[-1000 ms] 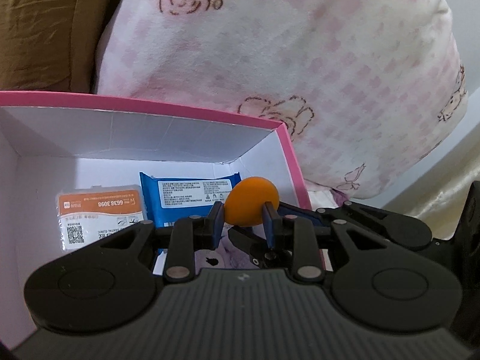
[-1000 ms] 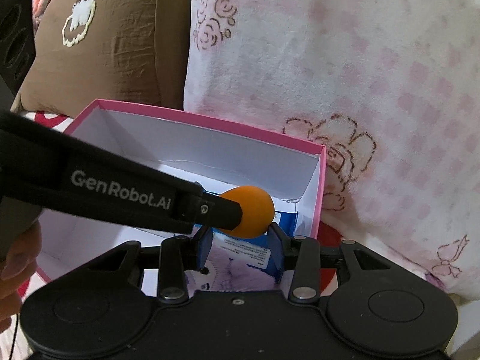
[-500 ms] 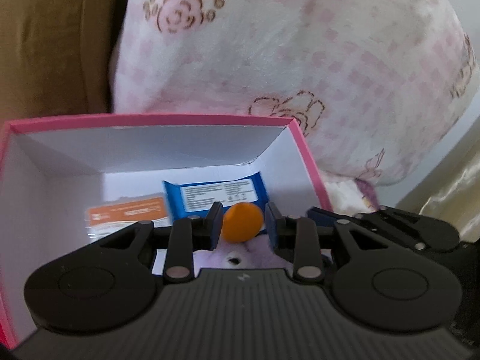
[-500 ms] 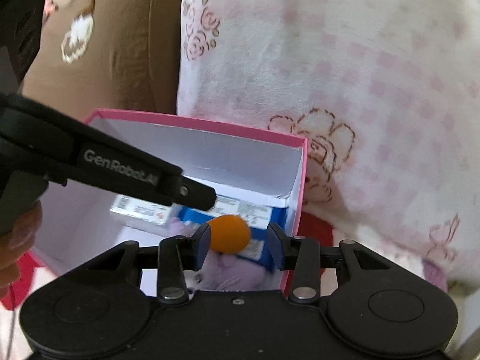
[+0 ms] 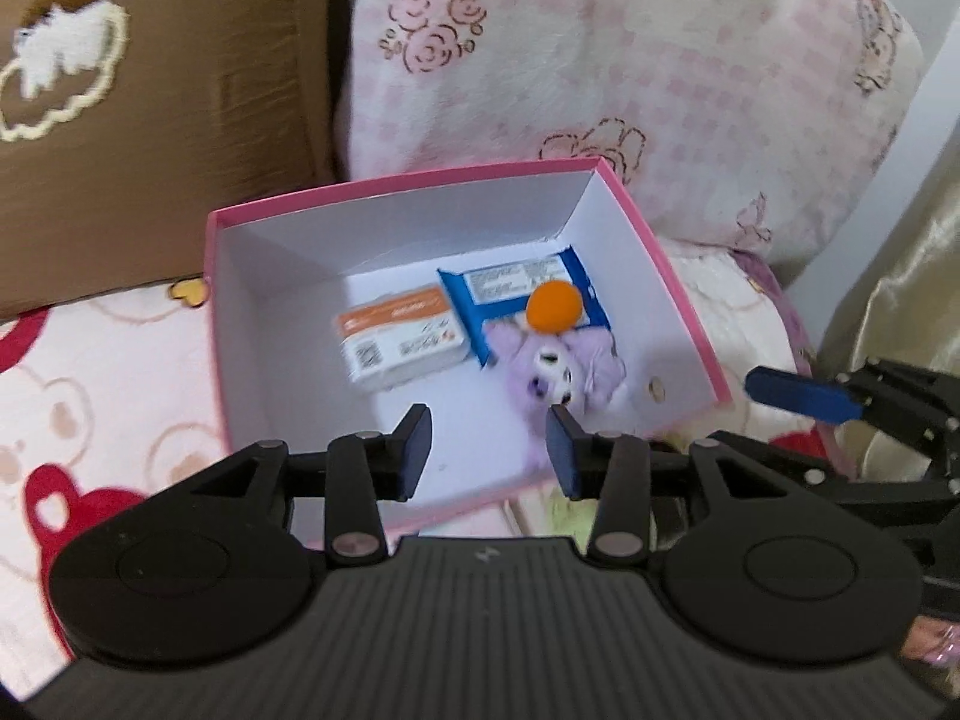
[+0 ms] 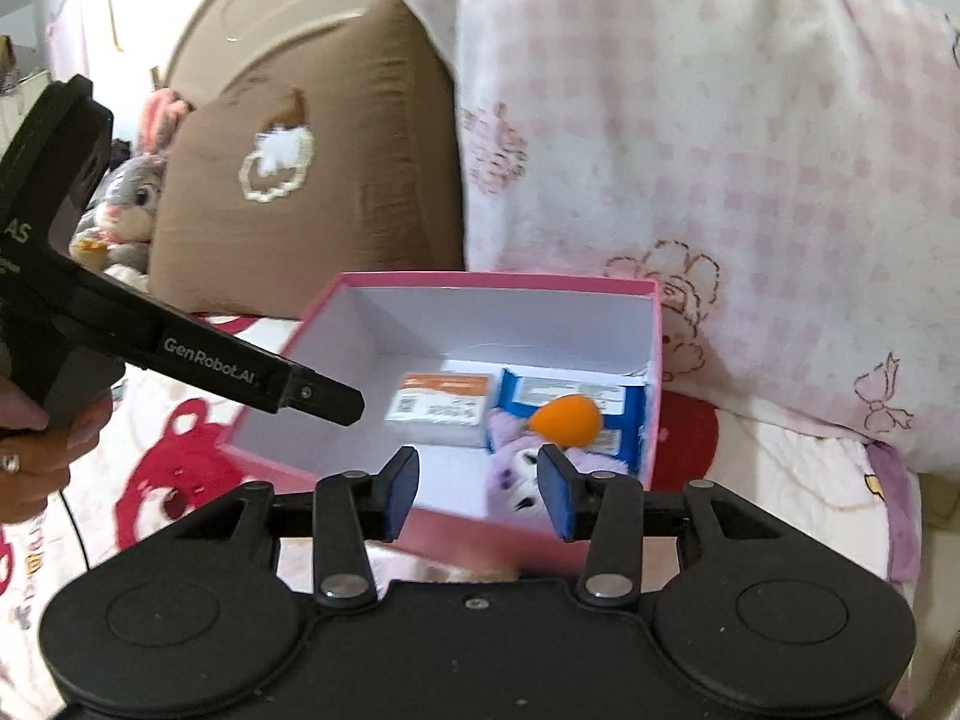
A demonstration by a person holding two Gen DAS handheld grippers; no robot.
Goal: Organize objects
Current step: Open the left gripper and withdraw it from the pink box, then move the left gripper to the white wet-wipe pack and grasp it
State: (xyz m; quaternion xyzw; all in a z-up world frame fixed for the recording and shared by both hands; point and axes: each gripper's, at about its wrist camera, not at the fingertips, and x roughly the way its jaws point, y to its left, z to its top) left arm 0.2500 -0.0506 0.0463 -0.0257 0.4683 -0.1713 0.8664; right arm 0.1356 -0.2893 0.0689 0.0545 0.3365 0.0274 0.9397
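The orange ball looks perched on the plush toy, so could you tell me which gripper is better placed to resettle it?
Probably the right gripper: its open, empty jaws line up with the plush toy and orange ball. The left gripper, its jaws just opened and empty, faces bare box floor.

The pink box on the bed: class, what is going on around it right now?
A person holds a gripper in each hand above the pink box. Both the left gripper and the right gripper are open and empty; the left's jaws have just been opening. An orange egg-shaped thing lies in the box on a purple plush toy, beside a blue packet and an orange-and-white packet.
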